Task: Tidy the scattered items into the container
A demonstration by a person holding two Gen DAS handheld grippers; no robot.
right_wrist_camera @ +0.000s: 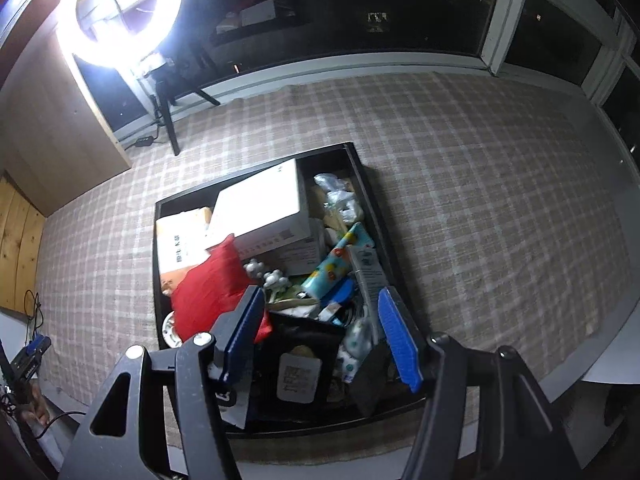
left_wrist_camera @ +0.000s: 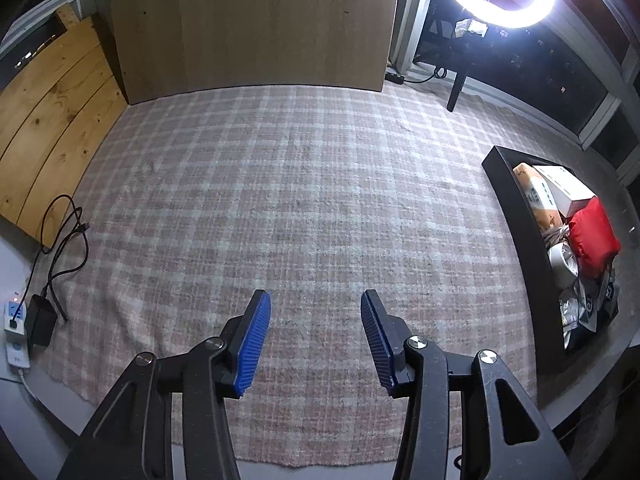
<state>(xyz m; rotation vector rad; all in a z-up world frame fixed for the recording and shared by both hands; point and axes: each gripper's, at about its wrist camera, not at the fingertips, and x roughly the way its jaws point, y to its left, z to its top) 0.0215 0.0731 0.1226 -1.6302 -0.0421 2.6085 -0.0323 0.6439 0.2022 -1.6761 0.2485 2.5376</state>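
Observation:
A black tray-like container (right_wrist_camera: 370, 196) sits on the plaid rug, filled with items: a white box (right_wrist_camera: 264, 208), a red pouch (right_wrist_camera: 208, 284), a patterned tube (right_wrist_camera: 340, 260), a black box (right_wrist_camera: 300, 356) and several small packets. My right gripper (right_wrist_camera: 322, 312) is open and empty, hovering above the container's near end. My left gripper (left_wrist_camera: 316, 308) is open and empty over bare rug. The container (left_wrist_camera: 516, 216) shows at the right edge of the left wrist view, with the red pouch (left_wrist_camera: 592, 236) inside.
A plaid rug (left_wrist_camera: 300, 184) covers the floor. A wooden panel (left_wrist_camera: 256, 24) stands at the back, planks (left_wrist_camera: 44, 116) lean at the left. A power strip with charger and cable (left_wrist_camera: 36, 316) lies at the left. A ring light on a tripod (right_wrist_camera: 120, 12) stands behind the container.

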